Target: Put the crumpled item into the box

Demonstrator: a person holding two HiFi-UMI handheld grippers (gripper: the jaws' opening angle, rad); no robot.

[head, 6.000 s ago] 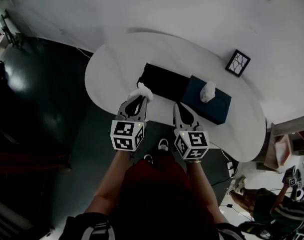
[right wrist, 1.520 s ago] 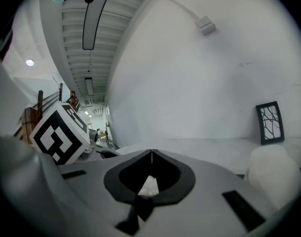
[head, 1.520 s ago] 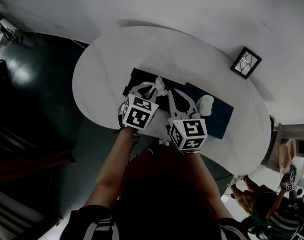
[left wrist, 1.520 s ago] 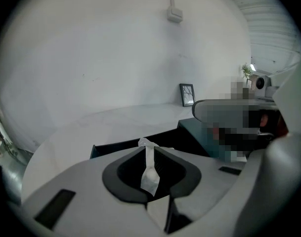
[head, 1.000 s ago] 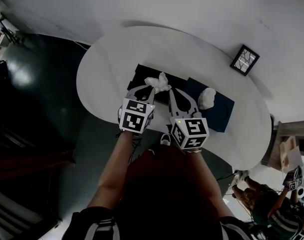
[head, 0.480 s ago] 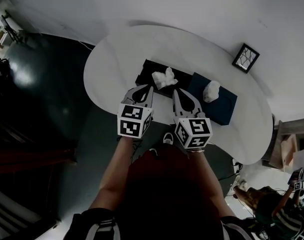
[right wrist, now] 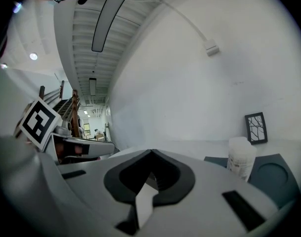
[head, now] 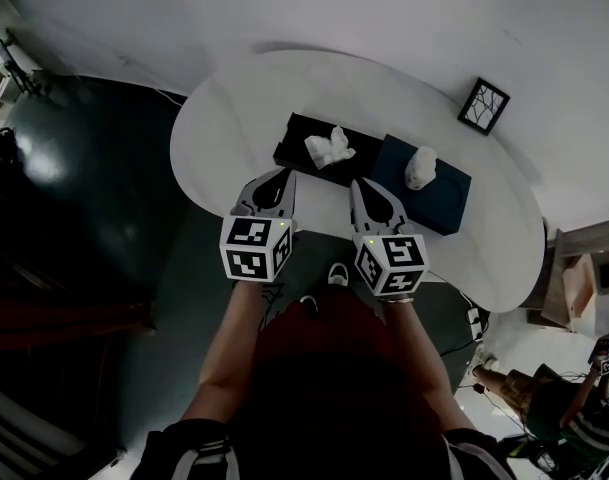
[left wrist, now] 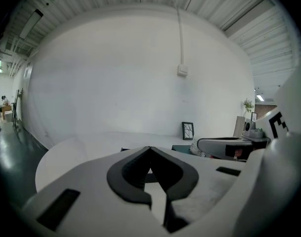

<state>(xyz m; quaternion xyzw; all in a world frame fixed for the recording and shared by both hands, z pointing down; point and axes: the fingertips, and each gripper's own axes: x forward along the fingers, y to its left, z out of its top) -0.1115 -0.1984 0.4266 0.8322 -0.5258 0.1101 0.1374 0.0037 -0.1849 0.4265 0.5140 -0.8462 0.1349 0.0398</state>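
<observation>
A crumpled white paper [head: 329, 147] lies inside the shallow black box [head: 295, 143] on the white oval table [head: 224, 118]. My left gripper [head: 281, 176] is shut and empty, drawn back near the table's front edge, short of the box. My right gripper [head: 364, 187] is shut and empty too, beside it, in front of the dark blue box [head: 439, 191]. In the left gripper view the jaws [left wrist: 150, 152] meet at their tips and hide the box. In the right gripper view the jaws [right wrist: 151, 154] meet the same way.
A white lidded jar [head: 417, 167] [right wrist: 240, 164] stands on the dark blue box. A small framed picture [head: 482, 106] [left wrist: 188, 131] [right wrist: 255, 128] leans against the wall at the table's back right. Dark floor lies to the left. A person [head: 559, 423] sits at the lower right.
The left gripper carried the crumpled paper over the black box, let it go there, then drew back toward the table's front edge and shut. The right gripper drew back with it.
</observation>
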